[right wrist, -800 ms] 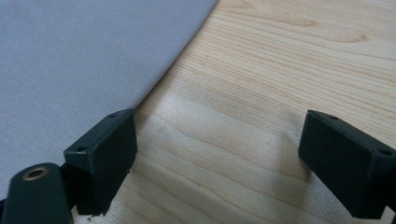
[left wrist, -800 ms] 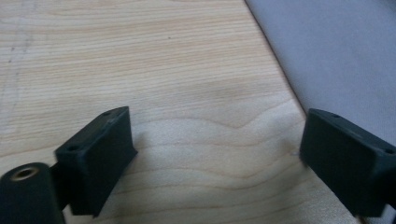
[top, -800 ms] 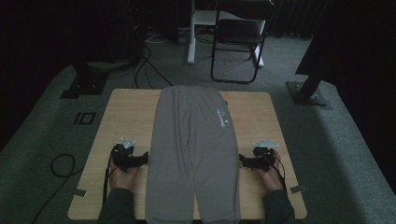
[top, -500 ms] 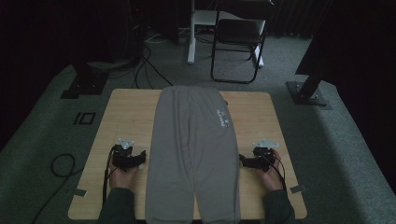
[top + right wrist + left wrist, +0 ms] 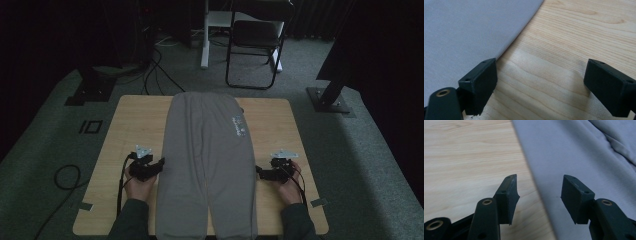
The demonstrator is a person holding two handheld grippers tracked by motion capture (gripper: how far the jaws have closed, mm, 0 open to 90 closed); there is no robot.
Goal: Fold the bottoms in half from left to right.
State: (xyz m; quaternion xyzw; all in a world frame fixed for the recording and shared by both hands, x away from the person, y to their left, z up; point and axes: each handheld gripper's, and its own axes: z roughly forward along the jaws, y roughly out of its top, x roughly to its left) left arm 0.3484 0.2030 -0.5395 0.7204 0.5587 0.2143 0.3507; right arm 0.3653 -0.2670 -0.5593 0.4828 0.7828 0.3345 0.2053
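Grey sweatpants [image 5: 207,160] laid flat lengthwise down middle of wooden table [image 5: 135,115]; left gripper [image 5: 159,166] held at trousers' left edge, jaws spread, nothing grasped; right gripper [image 5: 259,172] held at right edge, jaws likewise parted, empty.

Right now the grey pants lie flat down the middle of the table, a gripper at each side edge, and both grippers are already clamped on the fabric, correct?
Not clamped. The left gripper and right gripper both stand open beside the grey pants, as both gripper views show. The rest is right.
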